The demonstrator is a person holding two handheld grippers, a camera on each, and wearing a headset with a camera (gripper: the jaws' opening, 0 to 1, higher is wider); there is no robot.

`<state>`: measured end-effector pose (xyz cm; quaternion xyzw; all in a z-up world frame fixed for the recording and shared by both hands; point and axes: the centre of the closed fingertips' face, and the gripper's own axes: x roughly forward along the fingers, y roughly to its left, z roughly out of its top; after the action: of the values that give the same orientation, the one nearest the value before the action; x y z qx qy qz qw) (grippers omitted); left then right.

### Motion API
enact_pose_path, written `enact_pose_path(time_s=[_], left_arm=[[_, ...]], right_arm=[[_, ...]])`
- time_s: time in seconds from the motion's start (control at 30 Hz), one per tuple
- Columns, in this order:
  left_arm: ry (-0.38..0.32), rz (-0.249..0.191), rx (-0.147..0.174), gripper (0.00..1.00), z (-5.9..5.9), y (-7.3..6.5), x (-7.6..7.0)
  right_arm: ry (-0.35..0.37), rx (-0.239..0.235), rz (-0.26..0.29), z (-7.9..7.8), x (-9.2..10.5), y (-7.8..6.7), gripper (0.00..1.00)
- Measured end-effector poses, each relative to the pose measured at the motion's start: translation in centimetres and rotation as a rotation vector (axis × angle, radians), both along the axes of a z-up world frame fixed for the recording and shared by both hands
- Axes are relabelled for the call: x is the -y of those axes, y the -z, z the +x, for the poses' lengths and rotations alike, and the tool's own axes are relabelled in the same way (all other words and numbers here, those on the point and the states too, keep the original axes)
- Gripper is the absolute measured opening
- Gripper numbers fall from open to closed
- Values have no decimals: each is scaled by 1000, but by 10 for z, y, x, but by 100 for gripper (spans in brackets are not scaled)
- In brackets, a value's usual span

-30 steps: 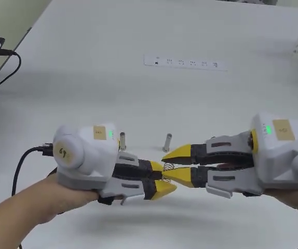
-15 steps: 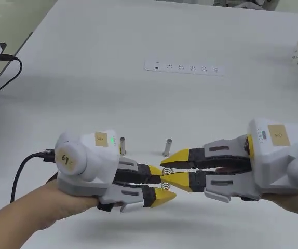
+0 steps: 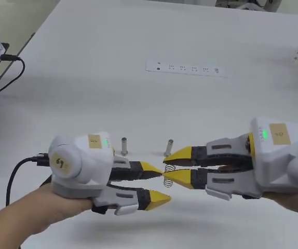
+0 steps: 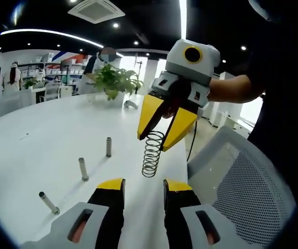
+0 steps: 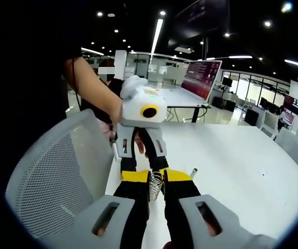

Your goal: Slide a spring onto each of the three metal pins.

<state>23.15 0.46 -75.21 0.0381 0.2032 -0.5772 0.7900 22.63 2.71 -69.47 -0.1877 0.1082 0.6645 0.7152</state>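
Spring (image 4: pixel 151 154) hangs above the white table (image 4: pixel 29 150), pinched at its top coils by the yellow tips of the right gripper (image 4: pixel 153 141) alone. The left gripper (image 4: pixel 144 185), closed in on the spring half a second earlier, now holds its jaws spread and empty just short of it. The handover looks finished, and all three pins (image 4: pixel 83 169) stand bare, so no spring is threaded yet.

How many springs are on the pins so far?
None yet. All three pins are bare. The right gripper holds one spring between its fingers, and the left gripper is open and empty. So all three pins need springs.
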Motion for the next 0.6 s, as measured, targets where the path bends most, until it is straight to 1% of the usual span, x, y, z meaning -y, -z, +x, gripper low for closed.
enact_pose_path(time_s=[0.3,0.47,0.5,0.6], left_arm=[[-6,3,-8,24,-1,2,-2],[-35,-4,0,33,2,1,-6],[-43,-1,4,34,3,1,-8],[-62,9,0,38,5,5,-15]], right_arm=[[10,0,1,2,2,0,7],[16,1,-1,3,3,1,7],[16,1,-3,3,3,1,7],[18,3,-7,4,3,2,7]])
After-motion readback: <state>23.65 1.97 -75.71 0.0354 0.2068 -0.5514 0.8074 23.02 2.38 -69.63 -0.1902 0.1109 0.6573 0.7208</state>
